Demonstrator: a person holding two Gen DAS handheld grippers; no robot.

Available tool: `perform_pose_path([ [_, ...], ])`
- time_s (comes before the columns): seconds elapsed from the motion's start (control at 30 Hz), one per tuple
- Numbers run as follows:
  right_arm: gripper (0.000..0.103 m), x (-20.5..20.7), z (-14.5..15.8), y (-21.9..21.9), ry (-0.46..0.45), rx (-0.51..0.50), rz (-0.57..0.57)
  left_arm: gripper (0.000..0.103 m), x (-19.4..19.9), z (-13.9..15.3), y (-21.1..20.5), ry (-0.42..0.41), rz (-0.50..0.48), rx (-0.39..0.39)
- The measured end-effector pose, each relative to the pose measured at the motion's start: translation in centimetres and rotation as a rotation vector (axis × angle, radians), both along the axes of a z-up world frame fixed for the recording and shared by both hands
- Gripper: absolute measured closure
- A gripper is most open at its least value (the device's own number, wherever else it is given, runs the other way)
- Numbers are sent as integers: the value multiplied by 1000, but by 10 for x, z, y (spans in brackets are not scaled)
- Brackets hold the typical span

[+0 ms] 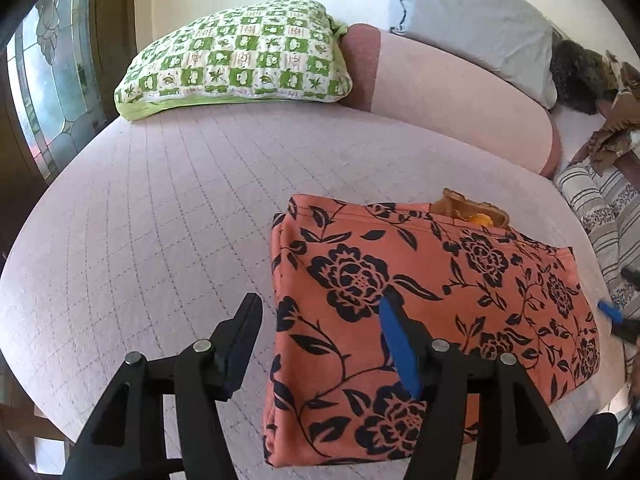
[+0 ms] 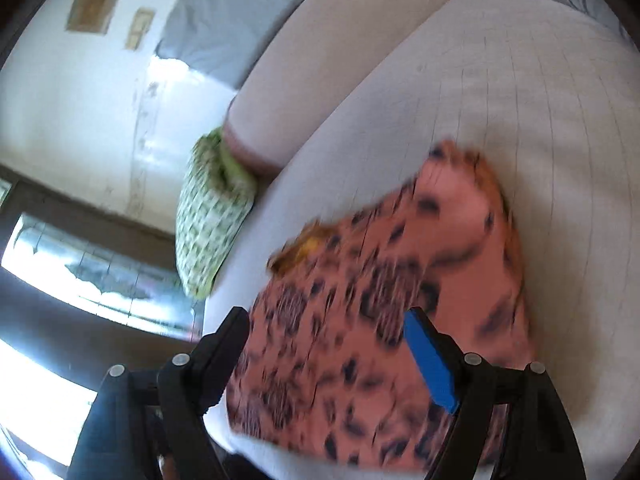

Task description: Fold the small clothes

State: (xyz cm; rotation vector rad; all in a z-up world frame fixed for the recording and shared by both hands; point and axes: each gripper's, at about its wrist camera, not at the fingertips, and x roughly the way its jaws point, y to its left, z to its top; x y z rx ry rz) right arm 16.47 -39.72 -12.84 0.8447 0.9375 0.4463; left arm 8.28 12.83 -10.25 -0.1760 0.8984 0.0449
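Observation:
A folded salmon-pink cloth with a black flower print (image 1: 420,300) lies flat on the quilted bed (image 1: 160,208). A brown and orange piece (image 1: 472,210) sticks out at its far edge. My left gripper (image 1: 320,312) is open and empty, its jaws astride the cloth's left edge. My right gripper (image 2: 328,320) is open and empty above the same cloth (image 2: 380,300), which is blurred by motion in the right wrist view. The right gripper's blue pad (image 1: 610,310) shows at the right edge of the left wrist view.
A green checked pillow (image 1: 240,56) lies at the head of the bed, next to a pink bolster (image 1: 460,96) and a grey pillow (image 1: 476,12). A striped cloth (image 1: 604,204) and brown clothes (image 1: 616,136) lie at the right. A window (image 1: 52,72) is at the left.

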Motion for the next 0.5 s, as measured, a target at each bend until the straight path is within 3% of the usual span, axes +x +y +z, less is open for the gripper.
perform_pose_path([
  [0.07,20,-15,-17,10,29,-62,18,41,-2,1,-1,4,-2,-4],
  [0.13,22,-14,-48,6,141,-157,-19,41,-3,1,-2,11,-6,-6],
  [0.17,22,-17,-52,3,136,-114,-33,41,-5,2,-3,13,-8,-6],
  [0.23,22,-23,-36,4,113,-123,-50,38,-9,6,-4,1,-11,4],
  [0.37,21,-26,-10,14,-11,-122,-20,35,-12,3,-5,4,1,0],
  [0.43,18,-18,-34,6,70,-165,-54,35,-12,-2,-7,21,-1,0],
  [0.47,21,-13,-53,-2,144,-127,-76,35,-14,-5,-8,32,-4,3],
  [0.5,22,-14,-54,-10,145,-65,-112,35,-16,-8,-10,43,-12,4],
])
